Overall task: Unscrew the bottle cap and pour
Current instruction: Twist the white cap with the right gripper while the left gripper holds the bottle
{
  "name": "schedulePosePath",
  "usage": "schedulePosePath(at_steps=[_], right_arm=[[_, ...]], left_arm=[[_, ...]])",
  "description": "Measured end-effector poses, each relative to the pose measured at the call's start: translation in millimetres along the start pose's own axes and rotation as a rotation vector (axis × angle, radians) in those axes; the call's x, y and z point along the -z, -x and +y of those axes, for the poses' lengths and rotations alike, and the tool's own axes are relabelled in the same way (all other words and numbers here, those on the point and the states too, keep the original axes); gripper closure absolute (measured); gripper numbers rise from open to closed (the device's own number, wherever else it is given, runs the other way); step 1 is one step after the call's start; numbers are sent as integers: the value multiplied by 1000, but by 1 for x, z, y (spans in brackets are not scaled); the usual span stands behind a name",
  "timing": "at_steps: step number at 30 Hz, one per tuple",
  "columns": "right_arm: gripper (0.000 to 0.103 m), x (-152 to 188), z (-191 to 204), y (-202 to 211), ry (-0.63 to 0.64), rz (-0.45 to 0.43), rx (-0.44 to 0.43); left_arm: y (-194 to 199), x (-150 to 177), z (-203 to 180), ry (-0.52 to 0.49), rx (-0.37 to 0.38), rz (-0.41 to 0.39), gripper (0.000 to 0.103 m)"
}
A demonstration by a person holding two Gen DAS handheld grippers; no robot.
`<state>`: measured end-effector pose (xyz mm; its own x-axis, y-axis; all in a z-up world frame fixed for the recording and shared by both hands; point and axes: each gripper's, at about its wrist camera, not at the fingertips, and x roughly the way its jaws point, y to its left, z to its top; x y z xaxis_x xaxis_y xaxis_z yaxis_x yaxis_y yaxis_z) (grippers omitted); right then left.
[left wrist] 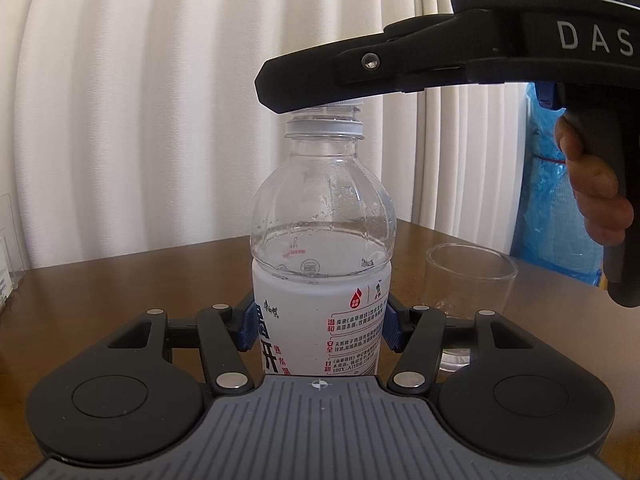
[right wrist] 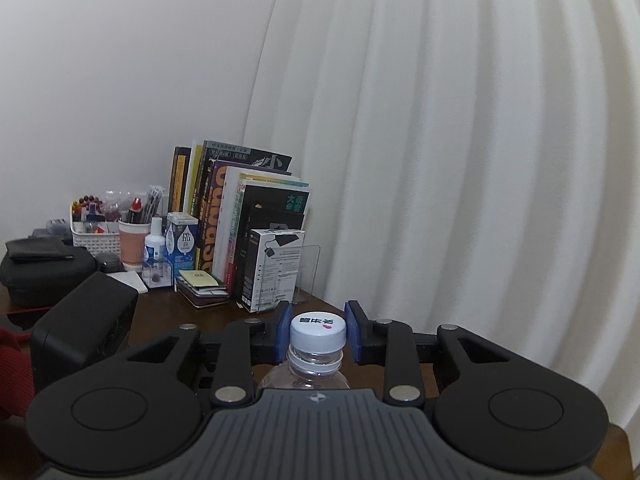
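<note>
Standing near table edge point(left wrist: 120, 272), bottle point(left wrist: 320, 240), glass point(left wrist: 472, 280) just beside.

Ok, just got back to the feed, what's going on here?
A person is working with two handheld grippers. The left gripper is clamped on the labelled body of the water bottle, holding it upright on the wooden table. The right gripper is closed on the white cap, which is still on. An empty glass waits beside the bottle.
</note>
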<state>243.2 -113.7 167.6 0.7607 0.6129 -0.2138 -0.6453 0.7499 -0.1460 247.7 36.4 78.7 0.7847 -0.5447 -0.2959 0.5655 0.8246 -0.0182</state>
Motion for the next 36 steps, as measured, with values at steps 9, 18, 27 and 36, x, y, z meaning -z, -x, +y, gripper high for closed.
schedulePosePath(at_steps=[9, 18, 27, 36], right_arm=[[72, 3, -11, 1, -126, -17, 1], [72, 0, -17, -2, -106, 21, -28], [72, 3, -4, 1, -189, -5, 80], [71, 5, 16, 0, -233, -8, 210]], left_arm=[[-2, 0, -2, 3, -3, -1, 45], [-4, 1, -3, -1, -3, -6, 45], [-3, 2, -5, 1, -18, 0, 45], [-2, 4, -10, 6, -31, 2, 45]])
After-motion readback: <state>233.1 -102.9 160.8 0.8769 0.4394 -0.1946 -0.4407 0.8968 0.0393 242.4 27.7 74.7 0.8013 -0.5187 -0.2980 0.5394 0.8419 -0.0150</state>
